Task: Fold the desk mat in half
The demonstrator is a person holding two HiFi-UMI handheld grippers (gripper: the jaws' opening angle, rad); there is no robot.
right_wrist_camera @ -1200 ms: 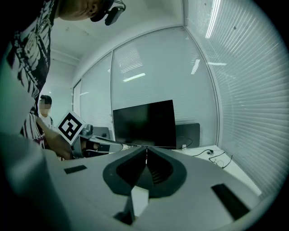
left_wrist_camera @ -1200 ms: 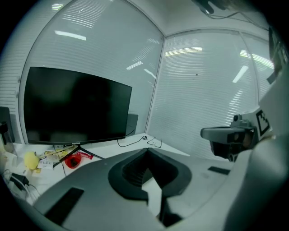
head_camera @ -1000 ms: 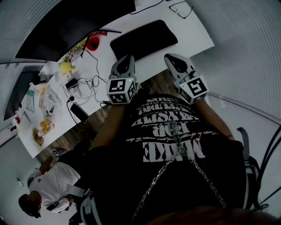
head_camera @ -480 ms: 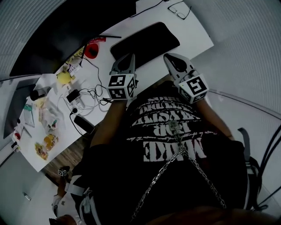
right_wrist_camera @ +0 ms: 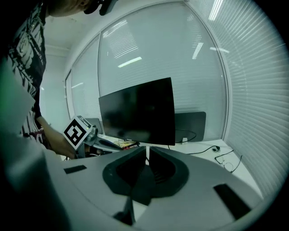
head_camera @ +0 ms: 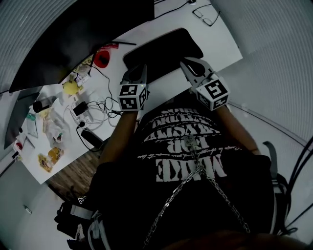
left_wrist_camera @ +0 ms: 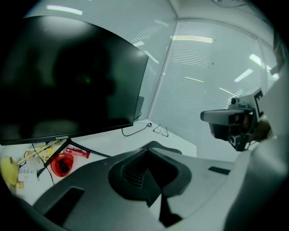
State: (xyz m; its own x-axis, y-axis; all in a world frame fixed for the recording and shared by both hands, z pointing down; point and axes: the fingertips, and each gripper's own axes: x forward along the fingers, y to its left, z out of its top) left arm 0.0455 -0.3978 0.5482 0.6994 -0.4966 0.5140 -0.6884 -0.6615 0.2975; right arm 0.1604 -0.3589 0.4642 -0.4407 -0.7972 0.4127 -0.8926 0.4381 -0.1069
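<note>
Hovering by the desk mat (head_camera: 164, 49) on the counter (head_camera: 217, 36), the left tool (head_camera: 141, 68) and right tool (head_camera: 185, 63) are both pressed together, empty.

On desk (head_camera: 220, 39): desk mat (head_camera: 164, 51) centre; monitor (head_camera: 73, 29) behind-left; glasses (head_camera: 206, 15) behind-right; bowl (head_camera: 102, 58), cables (head_camera: 100, 91) left of mat.

White desk (head_camera: 215, 41), black desk mat (head_camera: 164, 51), glasses (head_camera: 205, 15), red container (head_camera: 101, 58), monitor (head_camera: 73, 34), tangled cables (head_camera: 99, 98)
</note>
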